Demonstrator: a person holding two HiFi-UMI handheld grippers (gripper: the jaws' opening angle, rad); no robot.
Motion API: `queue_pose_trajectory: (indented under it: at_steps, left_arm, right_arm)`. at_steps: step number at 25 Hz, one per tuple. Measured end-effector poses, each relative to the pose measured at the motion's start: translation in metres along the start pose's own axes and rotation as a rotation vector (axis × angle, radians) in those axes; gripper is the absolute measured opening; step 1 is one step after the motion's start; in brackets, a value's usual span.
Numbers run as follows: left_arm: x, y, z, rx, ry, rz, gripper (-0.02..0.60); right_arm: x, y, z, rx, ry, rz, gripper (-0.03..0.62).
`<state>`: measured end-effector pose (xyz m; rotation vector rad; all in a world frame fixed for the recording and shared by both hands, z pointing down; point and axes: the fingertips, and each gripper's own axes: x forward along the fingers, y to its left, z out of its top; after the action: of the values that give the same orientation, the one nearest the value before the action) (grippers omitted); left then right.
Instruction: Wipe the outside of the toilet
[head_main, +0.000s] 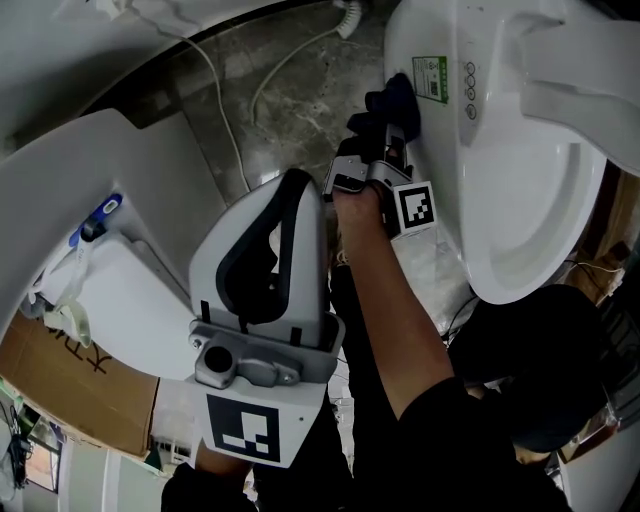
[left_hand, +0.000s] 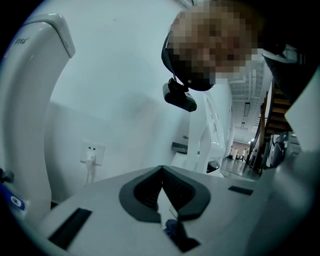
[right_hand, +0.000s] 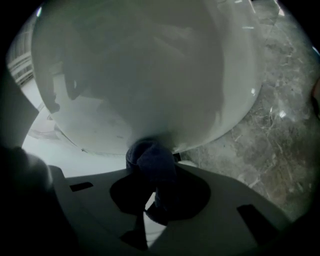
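The toilet (head_main: 520, 190) is white, glossy and rounded, with a green label (head_main: 431, 77) on its outer side. A dark blue cloth (head_main: 400, 95), bunched into a wad, presses against that curved outer wall just beside the label. The right gripper (head_main: 393, 128) has its jaws clamped on the cloth.

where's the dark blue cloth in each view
head view: upper middle, cloth pressed against the toilet bowl.
left gripper view: not clearly in it.
right gripper view: lower middle, between the jaws, touching the bowl.
shared landmark: the white toilet bowl, head and right gripper views.
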<state>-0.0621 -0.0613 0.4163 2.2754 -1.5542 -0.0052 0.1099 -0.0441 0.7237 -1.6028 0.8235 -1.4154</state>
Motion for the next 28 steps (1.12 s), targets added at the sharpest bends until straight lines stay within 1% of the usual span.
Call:
queue_pose_trajectory:
  at_steps: [5,9,12,14,17,21,24,28]
  left_arm:
    - [0.006,0.000,-0.018,-0.006,0.004,-0.012,0.011]
    - [0.012,0.004,-0.028,-0.019,-0.014,-0.018,0.011]
    - [0.019,0.007,-0.041,-0.028,-0.021,-0.029,0.011]
    - [0.021,0.007,-0.048,-0.014,-0.021,-0.040,0.011]
    - [0.023,0.011,-0.057,-0.009,-0.026,-0.036,0.011]
    - [0.023,0.018,-0.064,-0.022,-0.032,-0.020,0.011]
    - [0.026,0.020,-0.063,-0.021,-0.045,-0.033,0.011]
    - [0.030,0.019,-0.059,0.001,-0.071,-0.058,0.011]
  right_arm:
    - [0.011,-0.022,0.002,0.019,-0.024,-0.002,0.057]
    - [0.019,-0.043,0.004,0.039,-0.048,0.000,0.057]
    - [0.030,-0.073,0.012,-0.017,-0.043,-0.015,0.057]
    - [0.035,-0.092,0.021,-0.068,-0.037,-0.017,0.057]
    - [0.041,-0.112,0.030,-0.104,-0.042,-0.016,0.057]
    - [0.049,-0.133,0.031,-0.093,-0.042,-0.049,0.057]
    - [0.054,-0.139,0.027,-0.082,-0.037,-0.075,0.057]
    - [0.057,-0.153,0.026,-0.045,-0.046,-0.121,0.057]
